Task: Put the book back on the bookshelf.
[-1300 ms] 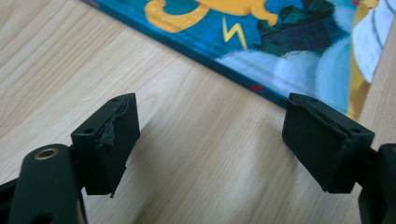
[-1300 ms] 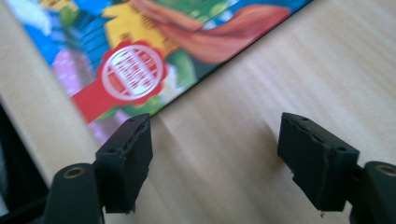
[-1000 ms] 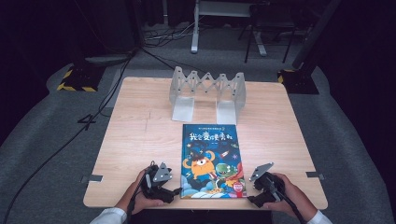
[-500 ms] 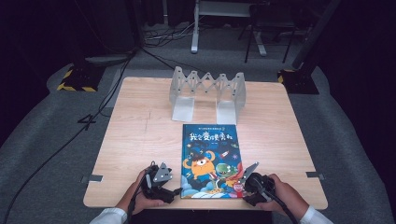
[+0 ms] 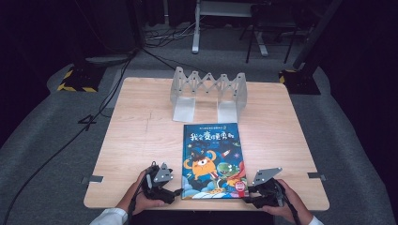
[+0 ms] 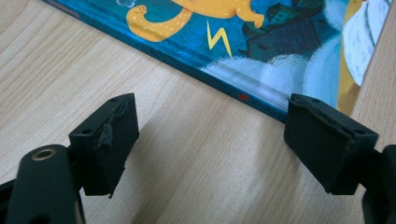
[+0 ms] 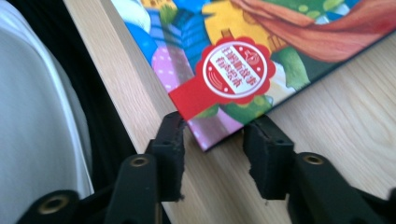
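picture book flat on wooden table, both grippers at its near edge.

the book was found face up just in front of the folding metal bookstand. the left gripper was held beside the near left corner, jaws spread wide, nothing between them. the right gripper had its jaws, which had just been opening slightly, set narrowly either side of the near right corner by the red seal; whether the pads pressed the cover could not be told.

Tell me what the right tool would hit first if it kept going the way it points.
Most likely the book's near corner: the right tool has it between its jaws already, which have just been closing. Whether they touch it is unclear.
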`<state>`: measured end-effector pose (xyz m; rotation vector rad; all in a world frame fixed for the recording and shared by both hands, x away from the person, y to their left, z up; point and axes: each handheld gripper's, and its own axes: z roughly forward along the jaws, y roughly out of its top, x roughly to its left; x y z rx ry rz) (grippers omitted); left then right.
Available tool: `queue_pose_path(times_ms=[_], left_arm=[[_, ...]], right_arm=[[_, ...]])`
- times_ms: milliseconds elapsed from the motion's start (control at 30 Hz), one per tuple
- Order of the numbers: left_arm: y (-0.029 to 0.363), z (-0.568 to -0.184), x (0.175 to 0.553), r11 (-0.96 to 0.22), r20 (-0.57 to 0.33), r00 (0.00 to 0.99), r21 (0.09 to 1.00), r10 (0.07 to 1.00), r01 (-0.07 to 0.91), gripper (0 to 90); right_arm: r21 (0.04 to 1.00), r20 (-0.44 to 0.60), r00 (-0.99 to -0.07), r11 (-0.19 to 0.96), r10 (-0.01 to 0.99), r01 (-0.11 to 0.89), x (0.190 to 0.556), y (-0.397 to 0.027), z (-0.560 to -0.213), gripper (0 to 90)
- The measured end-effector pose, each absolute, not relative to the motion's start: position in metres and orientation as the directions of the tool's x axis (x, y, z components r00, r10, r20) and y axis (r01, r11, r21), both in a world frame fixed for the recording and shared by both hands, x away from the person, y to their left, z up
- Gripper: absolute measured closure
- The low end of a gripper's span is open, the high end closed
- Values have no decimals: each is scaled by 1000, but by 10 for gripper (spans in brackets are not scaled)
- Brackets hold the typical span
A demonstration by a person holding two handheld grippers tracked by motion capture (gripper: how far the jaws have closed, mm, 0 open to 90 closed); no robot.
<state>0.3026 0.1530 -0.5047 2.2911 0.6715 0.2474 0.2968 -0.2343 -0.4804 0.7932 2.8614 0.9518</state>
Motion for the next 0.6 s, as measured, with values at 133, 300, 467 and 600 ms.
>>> queue_pose_path(times_ms=[133,300,467,600], left_arm=[[153,-505,304,-605,-16,850,694,527,389,181],[154,-505,304,-607,-16,851,694,524,387,180],[154,-505,304,-607,-17,852,695,524,387,180],[154,-505,304,-606,-20,852,694,524,389,178]], right_arm=[[615,183,-882,650,433,447,305,-235,-482,436],[666,272,-879,583,391,465,320,-239,-474,336],[682,333,-878,555,344,476,335,-239,-467,274],[684,342,-869,540,358,491,345,-237,-467,280]])
